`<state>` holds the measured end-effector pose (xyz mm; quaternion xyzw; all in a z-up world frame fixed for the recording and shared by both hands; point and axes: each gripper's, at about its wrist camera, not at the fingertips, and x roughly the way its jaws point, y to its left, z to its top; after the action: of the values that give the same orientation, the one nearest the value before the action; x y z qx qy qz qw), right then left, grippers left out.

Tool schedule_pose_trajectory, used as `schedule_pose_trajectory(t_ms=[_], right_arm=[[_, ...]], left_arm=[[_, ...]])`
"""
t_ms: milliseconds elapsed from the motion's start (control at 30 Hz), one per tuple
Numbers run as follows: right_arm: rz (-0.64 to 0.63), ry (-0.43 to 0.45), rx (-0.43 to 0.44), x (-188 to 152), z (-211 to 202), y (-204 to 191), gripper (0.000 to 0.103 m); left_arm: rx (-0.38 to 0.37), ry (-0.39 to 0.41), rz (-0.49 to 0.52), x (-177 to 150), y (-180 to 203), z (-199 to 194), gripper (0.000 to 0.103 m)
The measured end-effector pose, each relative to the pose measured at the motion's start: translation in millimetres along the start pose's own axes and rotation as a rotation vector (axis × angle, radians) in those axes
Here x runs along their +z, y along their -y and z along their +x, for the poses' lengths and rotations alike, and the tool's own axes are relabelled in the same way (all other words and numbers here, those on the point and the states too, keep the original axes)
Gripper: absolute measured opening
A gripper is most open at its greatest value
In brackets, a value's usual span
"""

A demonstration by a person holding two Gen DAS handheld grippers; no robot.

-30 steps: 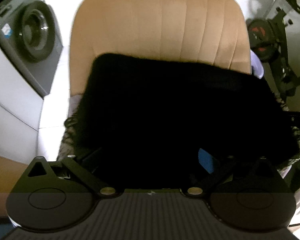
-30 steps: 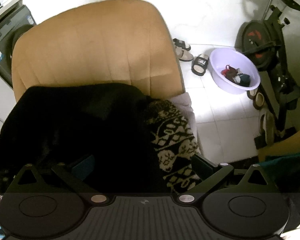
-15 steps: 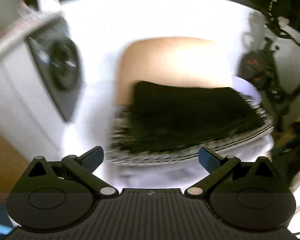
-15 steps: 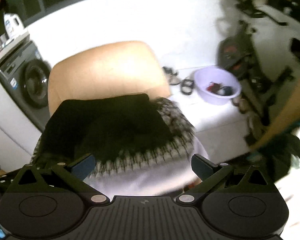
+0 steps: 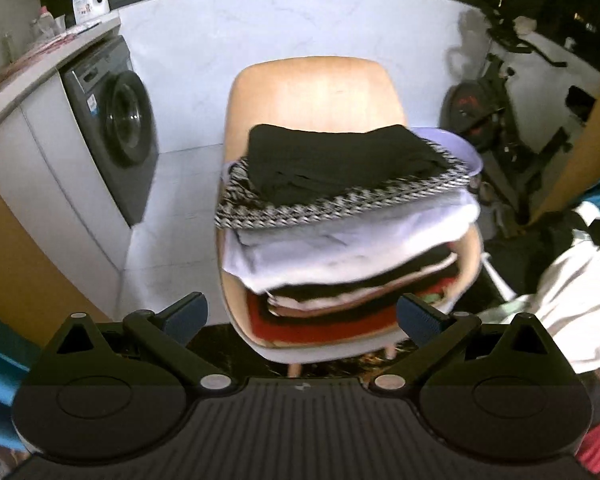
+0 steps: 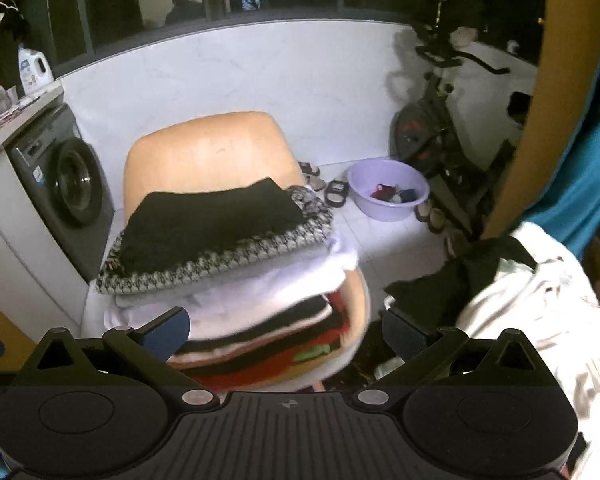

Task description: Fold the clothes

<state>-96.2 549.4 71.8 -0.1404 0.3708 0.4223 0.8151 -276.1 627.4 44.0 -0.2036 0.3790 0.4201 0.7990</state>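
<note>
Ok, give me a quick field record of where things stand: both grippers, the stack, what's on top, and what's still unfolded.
left hand-held gripper: open, empty, short of the chair
right hand-held gripper: open, empty
stack of folded clothes: on the tan chair seat, many layers
top item: black garment, folded flat
second layer: black-and-white patterned knit
below: white pieces, then black and red layers
unfolded pile: white and dark clothes, right of the chair
lavender basin: on floor behind, small items inside
</note>
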Motion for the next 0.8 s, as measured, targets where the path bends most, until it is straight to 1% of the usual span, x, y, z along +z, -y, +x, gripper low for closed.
schedule_pose_trajectory(t_ms=[67, 133, 300, 400, 567, 633, 733, 800], right_arm=[[0.01, -0.001, 0.003, -11.7, -12.5, 10.5, 0.102], [0.021, -0.001, 0.006, -23.4, -24.9, 21.0, 0.102], [0.002, 0.008, 0.02, -56.7, -47.7, 51.9, 0.102], [-0.009, -0.002, 0.037, -76.4, -59.8, 74.7, 0.102], [-0.006, -0.014, 0.065, -110.0, -84.3, 119.7, 0.102], [-0.004, -0.018, 0.064, -120.1, -90.6, 139.0, 0.102], [0.022, -0.035, 0.068, -134.3, -98.0, 170.3, 0.102], [0.037, -0.046, 0.073, -141.8, -100.0, 187.1, 0.102]], left_arm=[[0.015, 0.009, 0.003, -14.2, 6.5, -14.7, 0.103], [0.049, 0.013, 0.009, -22.1, 16.7, -24.5, 0.103], [0.043, 0.027, -0.017, -41.9, 46.1, -51.2, 0.103], [0.06, 0.025, -0.023, -55.2, 70.8, -63.9, 0.103], [0.063, -0.003, -0.023, -77.8, 120.4, -84.3, 0.103], [0.058, -0.003, -0.019, -86.5, 140.1, -95.3, 0.103], [0.078, -0.008, -0.012, -99.9, 166.0, -107.9, 0.103], [0.081, -0.024, -0.029, -107.5, 176.6, -113.8, 0.103]])
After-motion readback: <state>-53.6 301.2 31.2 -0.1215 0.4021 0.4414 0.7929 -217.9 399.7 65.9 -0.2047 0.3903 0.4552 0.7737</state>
